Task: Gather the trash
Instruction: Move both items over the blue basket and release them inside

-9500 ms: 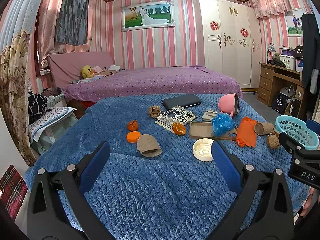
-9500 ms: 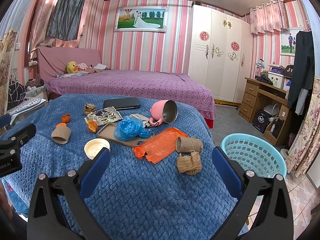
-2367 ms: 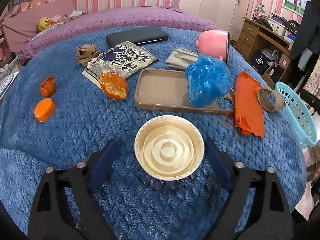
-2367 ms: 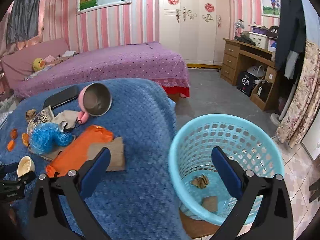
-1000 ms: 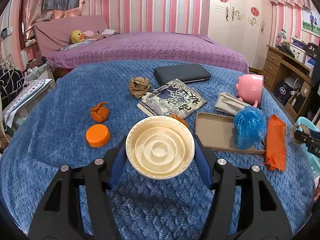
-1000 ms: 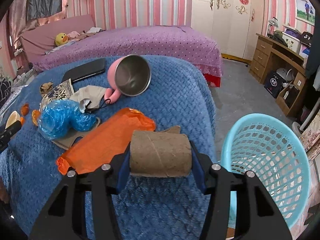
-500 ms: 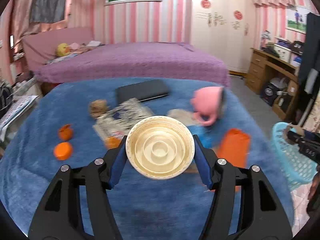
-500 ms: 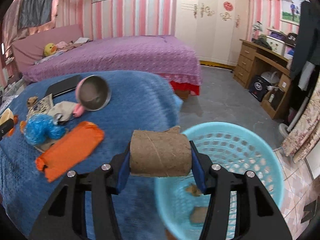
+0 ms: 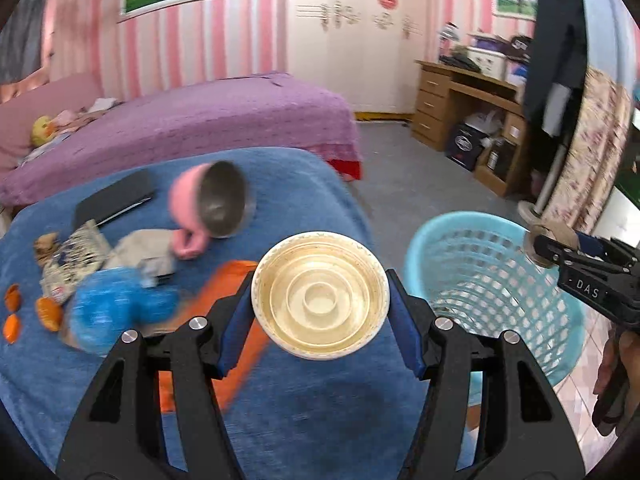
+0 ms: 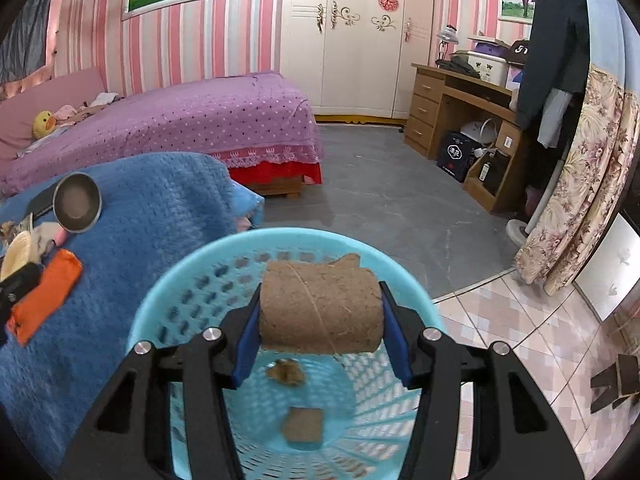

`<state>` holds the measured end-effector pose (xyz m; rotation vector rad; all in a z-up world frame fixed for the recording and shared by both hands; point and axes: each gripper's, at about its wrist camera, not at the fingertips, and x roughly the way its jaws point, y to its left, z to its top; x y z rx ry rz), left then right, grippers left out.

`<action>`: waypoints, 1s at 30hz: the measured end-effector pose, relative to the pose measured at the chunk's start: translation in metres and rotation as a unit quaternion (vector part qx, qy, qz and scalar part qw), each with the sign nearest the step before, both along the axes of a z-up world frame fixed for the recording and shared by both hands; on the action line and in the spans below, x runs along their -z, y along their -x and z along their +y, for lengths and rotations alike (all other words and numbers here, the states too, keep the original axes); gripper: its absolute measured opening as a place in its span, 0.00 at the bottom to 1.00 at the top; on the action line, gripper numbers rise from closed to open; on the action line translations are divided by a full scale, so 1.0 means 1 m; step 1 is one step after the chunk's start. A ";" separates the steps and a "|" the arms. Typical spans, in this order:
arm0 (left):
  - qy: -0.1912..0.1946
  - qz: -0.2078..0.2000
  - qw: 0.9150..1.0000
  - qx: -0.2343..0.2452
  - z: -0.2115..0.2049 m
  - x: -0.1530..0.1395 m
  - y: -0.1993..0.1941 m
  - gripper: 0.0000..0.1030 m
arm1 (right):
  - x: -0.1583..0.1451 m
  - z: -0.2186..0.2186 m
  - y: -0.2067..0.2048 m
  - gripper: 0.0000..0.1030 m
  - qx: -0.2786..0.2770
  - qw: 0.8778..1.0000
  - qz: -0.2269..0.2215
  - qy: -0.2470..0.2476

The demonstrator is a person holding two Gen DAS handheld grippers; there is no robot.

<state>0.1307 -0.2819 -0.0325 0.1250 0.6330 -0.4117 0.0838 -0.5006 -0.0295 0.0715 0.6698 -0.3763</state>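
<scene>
Your right gripper (image 10: 320, 316) clamps the cardboard roll (image 10: 320, 306) over the basket (image 10: 192, 276), lower centre, which already holds two scraps. Your left gripper (image 9: 320, 294) grips the lid (image 9: 320, 294), not yet over it. Orange wrapper (image 9: 224, 292), blue bag (image 9: 116, 308) and peels remain on the bed (image 9: 300, 168).

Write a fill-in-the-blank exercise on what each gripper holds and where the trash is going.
1. The right gripper is shut on a brown cardboard ____.
2. The left gripper is shut on a round cream-coloured ____.
3. The roll hangs above the light blue ____, which already holds a few brown scraps.
4. The pink cup lies on its ____ on the blue blanket.

Missing words: roll; lid; basket; side
</scene>
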 end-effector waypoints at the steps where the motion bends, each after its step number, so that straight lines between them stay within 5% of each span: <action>1: -0.003 0.000 1.000 0.009 -0.011 0.002 0.001 0.59 | 0.001 -0.003 0.002 0.51 0.001 1.000 0.000 0.001; 14: -0.024 0.014 0.997 0.074 -0.096 0.021 0.002 0.59 | 0.013 -0.045 0.024 0.51 0.046 0.999 -0.007 -0.027; 30: -0.030 0.041 0.994 0.093 -0.115 0.032 -0.015 0.59 | 0.018 -0.049 0.025 0.51 0.048 0.998 -0.003 -0.035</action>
